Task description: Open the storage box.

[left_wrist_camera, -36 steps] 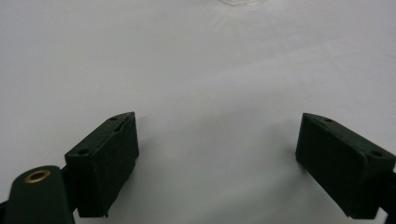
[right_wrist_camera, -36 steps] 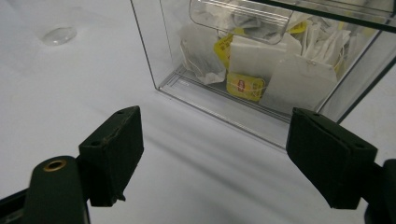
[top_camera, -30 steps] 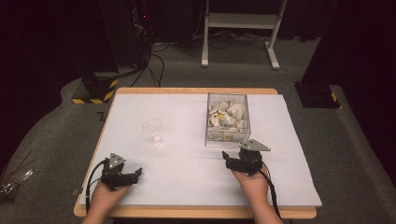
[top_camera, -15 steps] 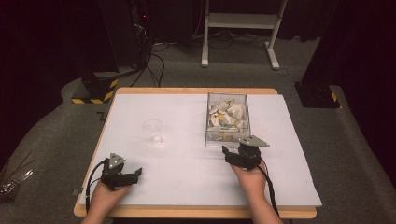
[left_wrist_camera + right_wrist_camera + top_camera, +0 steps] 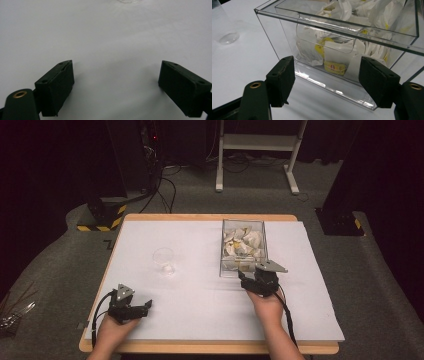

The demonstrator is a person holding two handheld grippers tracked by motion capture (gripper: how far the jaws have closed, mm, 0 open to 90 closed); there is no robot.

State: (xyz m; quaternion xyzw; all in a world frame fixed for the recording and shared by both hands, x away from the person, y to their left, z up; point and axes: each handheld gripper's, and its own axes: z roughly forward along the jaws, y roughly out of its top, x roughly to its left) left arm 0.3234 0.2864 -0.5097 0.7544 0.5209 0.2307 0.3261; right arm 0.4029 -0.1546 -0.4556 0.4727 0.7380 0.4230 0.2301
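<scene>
A clear plastic box (image 5: 243,223) of white tea bags (image 5: 243,245) stands right of centre on the table. My right gripper (image 5: 252,276) sits just in front of its near wall. In the right gripper view its jaws (image 5: 327,72) stand open and have just been closing, with nothing pressed between them. Beyond them, a tea bag with a yellow tag (image 5: 334,67) lies at the box's low front slot. An empty clear glass (image 5: 164,260) stands left of the box. My left gripper (image 5: 145,309) rests near the front left, and the left gripper view shows it open (image 5: 116,72) over bare white surface.
A white sheet (image 5: 200,300) covers the wooden table. The glass's base shows in the right gripper view (image 5: 229,38) and at the top of the left gripper view (image 5: 130,1). Dark stands, cables and a white frame (image 5: 257,142) are on the floor behind.
My right gripper has edged forward toward the box's front wall. The left hand and gripper have stayed put.
</scene>
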